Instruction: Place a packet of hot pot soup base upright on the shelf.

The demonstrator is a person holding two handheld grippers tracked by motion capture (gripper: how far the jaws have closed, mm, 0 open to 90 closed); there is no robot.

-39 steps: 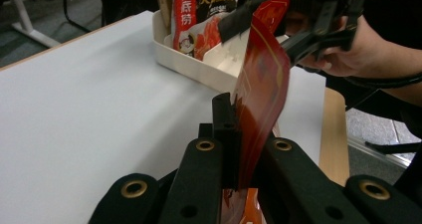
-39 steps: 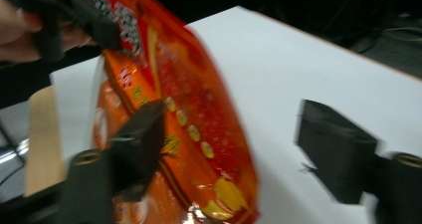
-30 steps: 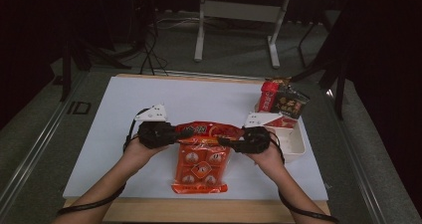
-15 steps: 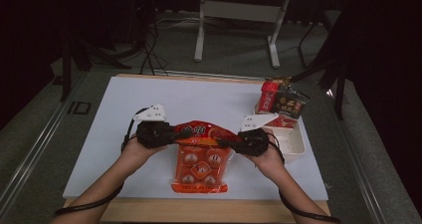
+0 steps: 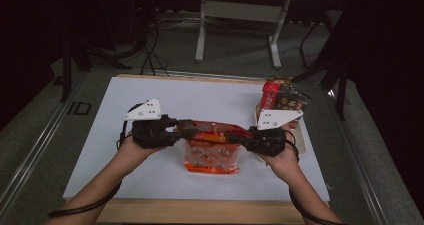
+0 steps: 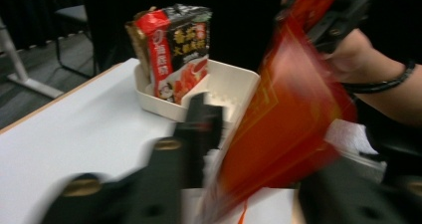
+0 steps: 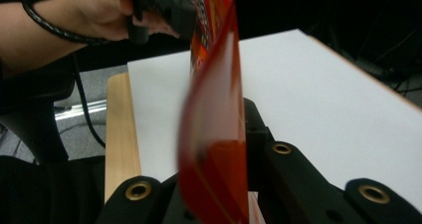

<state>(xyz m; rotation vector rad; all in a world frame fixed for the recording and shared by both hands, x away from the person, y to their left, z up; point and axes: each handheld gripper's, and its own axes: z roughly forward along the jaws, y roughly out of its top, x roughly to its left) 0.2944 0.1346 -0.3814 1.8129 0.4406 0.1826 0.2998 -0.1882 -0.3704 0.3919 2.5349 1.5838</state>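
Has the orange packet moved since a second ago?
Yes. The orange packet, gripped at both top corners, has lifted: its bottom edge sits farther from the table's wooden front edge.

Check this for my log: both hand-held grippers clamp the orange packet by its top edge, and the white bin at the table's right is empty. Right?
Not quite. The white bin is not empty: a red-and-black packet stands upright in it, as the left gripper view shows. The rest holds: the left hand-held gripper and the right hand-held gripper clamp the orange packet by its top edge.

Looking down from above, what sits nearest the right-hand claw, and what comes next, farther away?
From the right claw:
1. Orange packet, held in it, at the table's middle.
2. White tray, just beside it at the right edge.
3. Red and black packets, standing at the tray's far end.
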